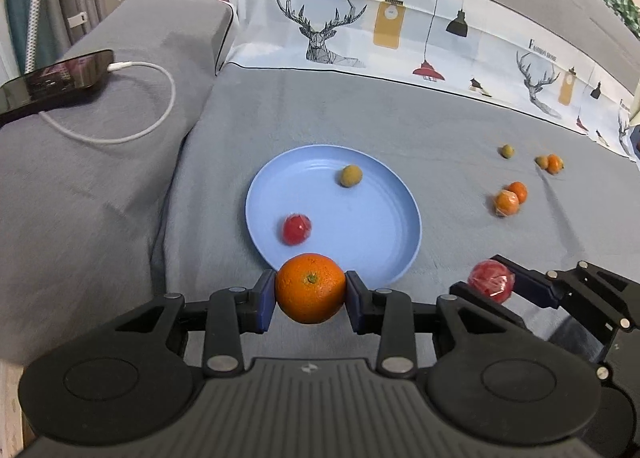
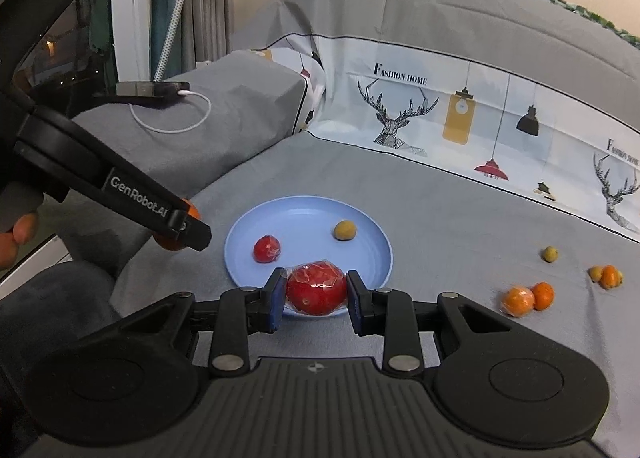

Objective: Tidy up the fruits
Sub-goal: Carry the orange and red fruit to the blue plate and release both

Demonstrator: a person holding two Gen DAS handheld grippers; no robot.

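Fruit was held in both tools: the left gripper (image 1: 310, 289) was clamped across a firm, round orange (image 1: 310, 287), the right gripper (image 2: 316, 290) across a film-wrapped red fruit (image 2: 316, 288), likely slippery, just short of the blue plate (image 2: 372, 236).

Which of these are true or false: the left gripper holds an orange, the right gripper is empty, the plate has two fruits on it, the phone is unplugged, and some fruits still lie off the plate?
1. The left gripper holds an orange. True.
2. The right gripper is empty. False: it is shut on a wrapped red fruit.
3. The plate has two fruits on it. True: a small red fruit and a green fruit.
4. The phone is unplugged. False: a white cable is plugged into it.
5. Some fruits lie off the plate. True: loose fruits sit on the cloth to its right.
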